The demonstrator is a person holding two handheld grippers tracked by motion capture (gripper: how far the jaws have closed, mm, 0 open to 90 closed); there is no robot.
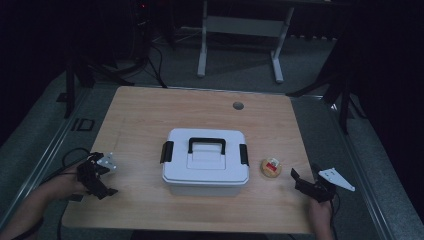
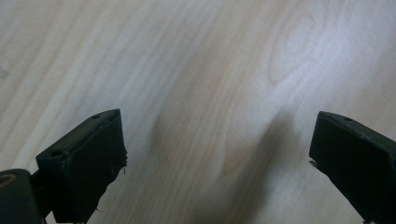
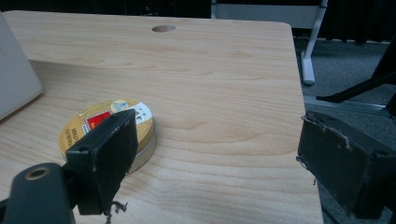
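Observation:
A white lidded box (image 1: 205, 161) with a black handle (image 1: 206, 144) and black side latches stands at the middle of the wooden table (image 1: 150, 115). Right of it lies a small round gold tin (image 1: 270, 167) with a red and white label. My right gripper (image 1: 306, 181) rests near the table's right front corner, open, just right of the tin. In the right gripper view the tin (image 3: 88, 126) lies beside the left jaw, outside the gap of my right gripper (image 3: 215, 158). My left gripper (image 1: 100, 180) sits at the left front edge, open over bare wood (image 2: 210, 93), nothing between its jaws.
A round cable hole (image 1: 238, 105) is in the table's far right part. The white box wall (image 3: 14, 79) shows at the left of the right gripper view. Beyond the table stand a white desk frame (image 1: 240, 30) and dark tripod legs on grey floor.

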